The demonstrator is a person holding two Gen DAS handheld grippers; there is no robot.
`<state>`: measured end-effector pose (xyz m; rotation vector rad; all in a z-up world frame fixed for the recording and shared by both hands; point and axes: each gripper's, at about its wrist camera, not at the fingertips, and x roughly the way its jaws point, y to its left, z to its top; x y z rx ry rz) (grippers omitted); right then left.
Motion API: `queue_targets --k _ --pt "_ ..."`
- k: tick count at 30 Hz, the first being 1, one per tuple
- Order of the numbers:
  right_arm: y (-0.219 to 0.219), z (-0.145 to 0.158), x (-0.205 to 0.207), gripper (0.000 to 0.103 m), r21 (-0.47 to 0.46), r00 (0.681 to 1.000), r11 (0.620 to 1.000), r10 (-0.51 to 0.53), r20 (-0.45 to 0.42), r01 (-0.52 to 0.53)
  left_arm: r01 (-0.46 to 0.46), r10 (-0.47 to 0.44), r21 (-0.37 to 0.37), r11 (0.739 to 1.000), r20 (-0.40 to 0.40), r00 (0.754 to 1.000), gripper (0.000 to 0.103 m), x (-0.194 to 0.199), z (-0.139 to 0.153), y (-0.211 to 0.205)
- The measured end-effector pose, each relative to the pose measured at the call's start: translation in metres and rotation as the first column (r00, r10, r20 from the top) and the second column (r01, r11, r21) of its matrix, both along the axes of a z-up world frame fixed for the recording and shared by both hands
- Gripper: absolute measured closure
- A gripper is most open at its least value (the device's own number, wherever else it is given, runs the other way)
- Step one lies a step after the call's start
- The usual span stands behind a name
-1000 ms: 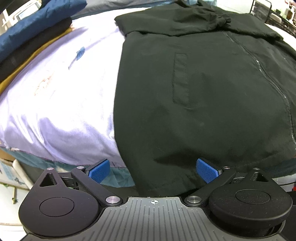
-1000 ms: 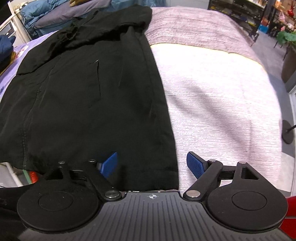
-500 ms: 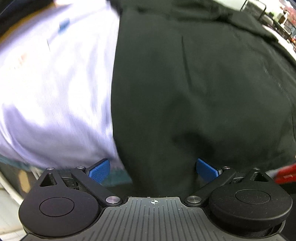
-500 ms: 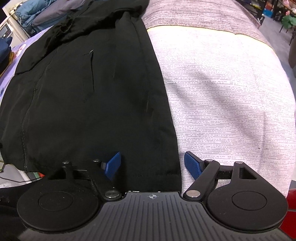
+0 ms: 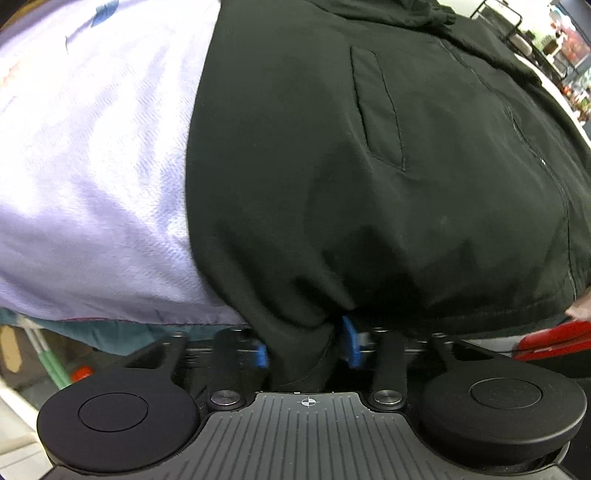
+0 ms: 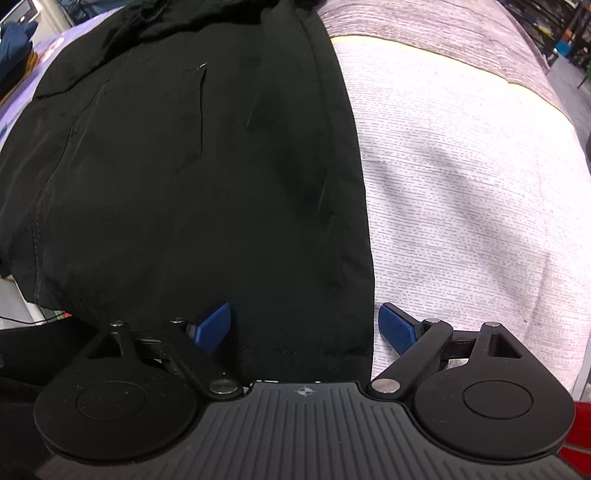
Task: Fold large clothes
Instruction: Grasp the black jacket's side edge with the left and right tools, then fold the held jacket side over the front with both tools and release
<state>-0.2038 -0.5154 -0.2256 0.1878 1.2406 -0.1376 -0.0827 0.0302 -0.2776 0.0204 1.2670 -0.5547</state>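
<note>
Beyond and left of the left fingers lies a lavender sheet [image 5: 92, 155], its teal edge [image 5: 122, 332] hanging nearest the fingertips. Right of the right fingers spreads a white knit blanket [image 6: 461, 184], with a heathered grey-mauve cover [image 6: 424, 22] farther out. Dark metal shelving [image 5: 506, 22] stands far ahead.

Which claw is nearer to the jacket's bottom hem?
Left. The left claw has closed onto bunched hem of the black jacket; the right claw stands open astride the hem corner.
</note>
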Motion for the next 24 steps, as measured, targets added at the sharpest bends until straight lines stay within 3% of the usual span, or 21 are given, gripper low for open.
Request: queue_targets --k 3,4,5,7,11,18,24 --pt "-0.002 0.005 -0.003 0.029 -0.022 1.000 1.000 -0.007 0.007 0.007 0.004 -0.004 -0.014 1.000 -0.005 1.000 0.044 -0.008 0.013 0.006" --pt "-0.005 0.008 -0.006 0.040 -0.011 1.000 1.000 -0.014 0.014 0.014 0.009 -0.009 -0.027 1.000 -0.003 1.000 0.053 -0.007 0.017 0.008" --pt "-0.008 0.011 -0.008 0.052 0.009 1.000 1.000 -0.024 0.020 0.024 0.017 -0.016 -0.037 0.999 0.002 1.000 0.054 -0.010 0.024 0.009" --pt "-0.012 0.016 -0.010 0.068 0.055 0.999 0.998 -0.042 0.030 0.041 0.037 -0.036 -0.043 0.998 0.018 0.999 0.057 -0.015 0.037 0.010" --pt "-0.010 0.028 -0.010 0.085 0.093 0.998 0.995 -0.042 0.051 0.037 0.079 -0.076 -0.059 0.995 0.046 0.996 0.058 -0.014 0.067 0.007" --pt "-0.027 0.047 -0.012 0.088 0.249 0.992 0.965 -0.107 0.071 0.086 0.138 -0.130 -0.103 0.985 0.077 0.989 0.060 0.002 0.114 0.000" --pt "-0.047 0.096 0.019 0.089 0.396 0.973 0.912 -0.175 0.153 0.102 0.145 -0.128 -0.096 0.985 0.167 0.978 0.061 0.053 0.166 -0.021"
